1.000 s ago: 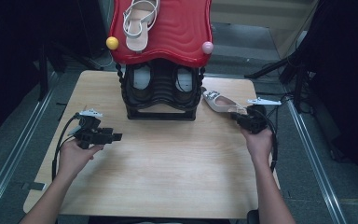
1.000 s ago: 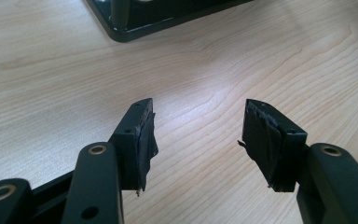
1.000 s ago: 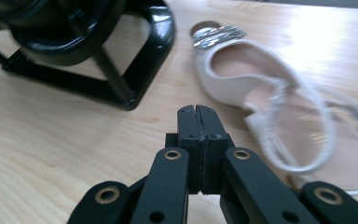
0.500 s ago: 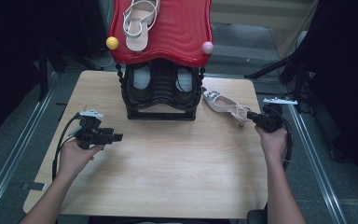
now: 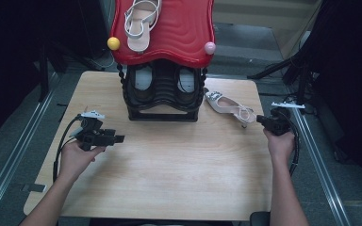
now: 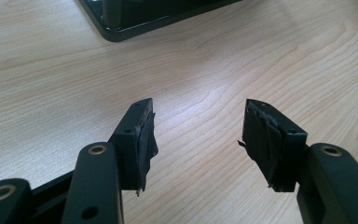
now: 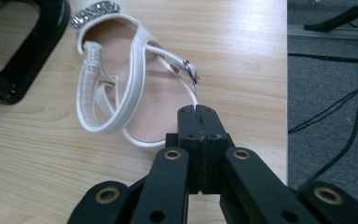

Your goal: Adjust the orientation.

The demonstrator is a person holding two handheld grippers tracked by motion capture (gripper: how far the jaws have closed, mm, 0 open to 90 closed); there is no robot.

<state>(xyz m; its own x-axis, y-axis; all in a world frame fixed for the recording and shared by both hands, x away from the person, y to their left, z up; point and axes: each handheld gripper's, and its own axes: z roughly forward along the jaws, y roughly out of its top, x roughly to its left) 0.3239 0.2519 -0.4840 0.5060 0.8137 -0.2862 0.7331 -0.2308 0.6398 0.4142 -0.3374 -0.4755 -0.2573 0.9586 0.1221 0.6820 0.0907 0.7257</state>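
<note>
A white strappy sandal (image 5: 226, 106) with a jewelled toe lies on the wooden table (image 5: 169, 174), right of the black shoe rack (image 5: 162, 110). My right gripper (image 5: 260, 120) is at the sandal's heel end. In the right gripper view its jaws are pressed together (image 7: 197, 108), and the sandal's (image 7: 135, 93) thin buckle strap runs into their tip. My left gripper (image 5: 120, 138) hovers over bare wood at the table's left, pointing right. The left gripper view shows it open (image 6: 198, 126) with nothing between its fingers.
The rack has a red wavy top (image 5: 184, 33) carrying another white sandal (image 5: 141, 21), with a yellow ball (image 5: 113, 43) and a pink ball (image 5: 209, 47) at its corners. Shoes (image 5: 143, 77) sit inside the rack. The table's right edge (image 7: 286, 93) is close to my right gripper.
My right gripper has moved right and a little toward the table's edge, and the sandal's heel end has shifted slightly with it. The left gripper has stayed put.
</note>
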